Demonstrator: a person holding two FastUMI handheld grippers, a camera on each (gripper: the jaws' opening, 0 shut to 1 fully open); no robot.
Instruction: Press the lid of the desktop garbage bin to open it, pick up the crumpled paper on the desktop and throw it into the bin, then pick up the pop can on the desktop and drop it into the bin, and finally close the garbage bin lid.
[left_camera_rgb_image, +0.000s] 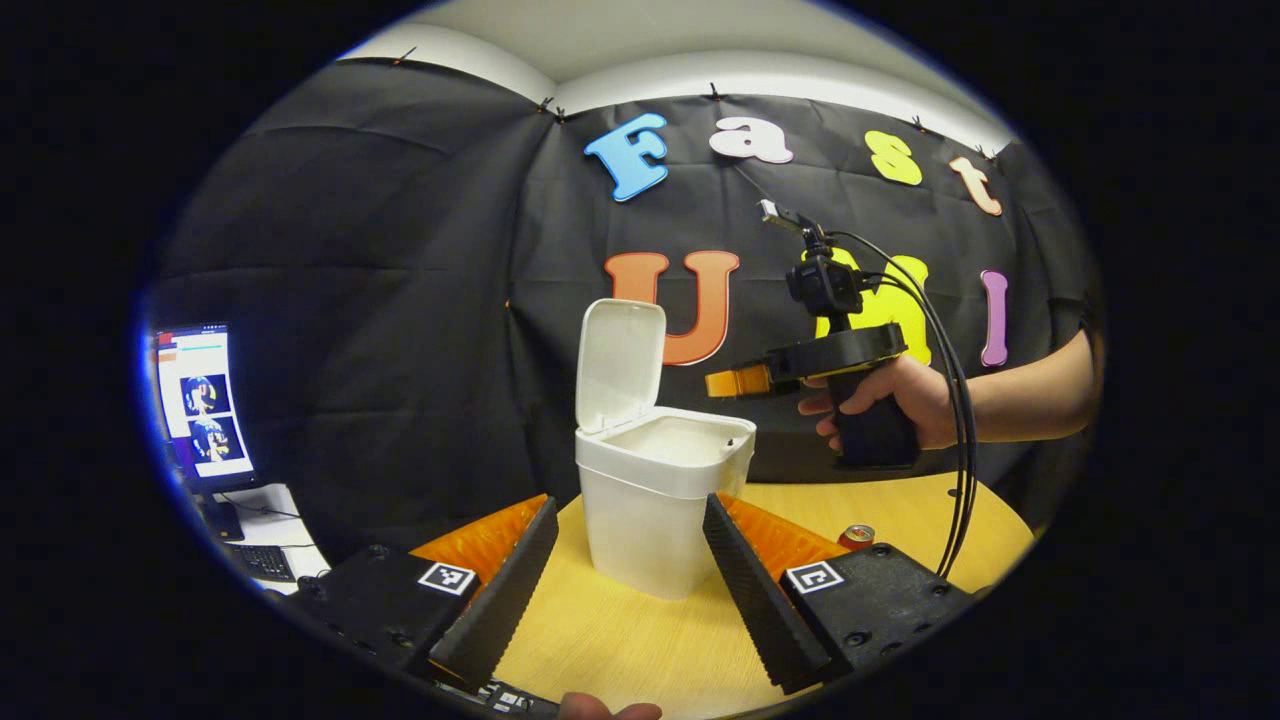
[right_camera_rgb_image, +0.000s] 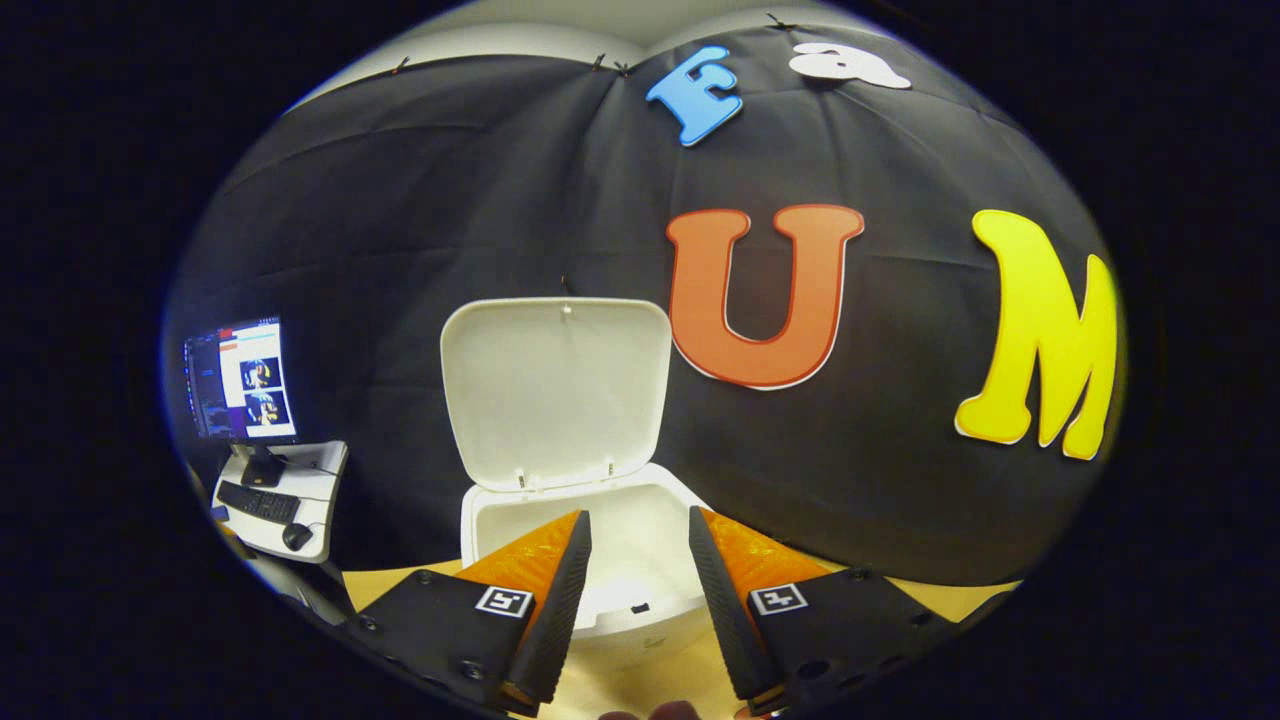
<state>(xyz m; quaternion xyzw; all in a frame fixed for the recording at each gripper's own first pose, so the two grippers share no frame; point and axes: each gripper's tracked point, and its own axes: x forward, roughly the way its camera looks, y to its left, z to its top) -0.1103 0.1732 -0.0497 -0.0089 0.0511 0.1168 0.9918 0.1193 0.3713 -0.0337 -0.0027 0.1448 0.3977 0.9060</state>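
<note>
The white garbage bin (left_camera_rgb_image: 650, 500) stands on the wooden table with its lid (left_camera_rgb_image: 620, 365) tipped up and back. My left gripper (left_camera_rgb_image: 630, 505) is open low over the table, its fingers framing the bin's body without touching it. A hand holds my right gripper (left_camera_rgb_image: 714, 384) just above the bin's right rim, pointing over the opening. In the right gripper view that gripper (right_camera_rgb_image: 637, 520) is open with nothing between its fingers, looking down into the bin (right_camera_rgb_image: 610, 600) with the raised lid (right_camera_rgb_image: 555, 390) behind. The red pop can (left_camera_rgb_image: 856, 536) stands on the table right of the bin, partly hidden by my left gripper's body.
The round wooden table (left_camera_rgb_image: 900, 505) has bare surface to the right of the bin. A forearm (left_camera_rgb_image: 1030, 395) reaches in from the right, with cables hanging from the gripper. At the far left a monitor (left_camera_rgb_image: 200, 400) and a keyboard (right_camera_rgb_image: 258, 502) sit on a side desk.
</note>
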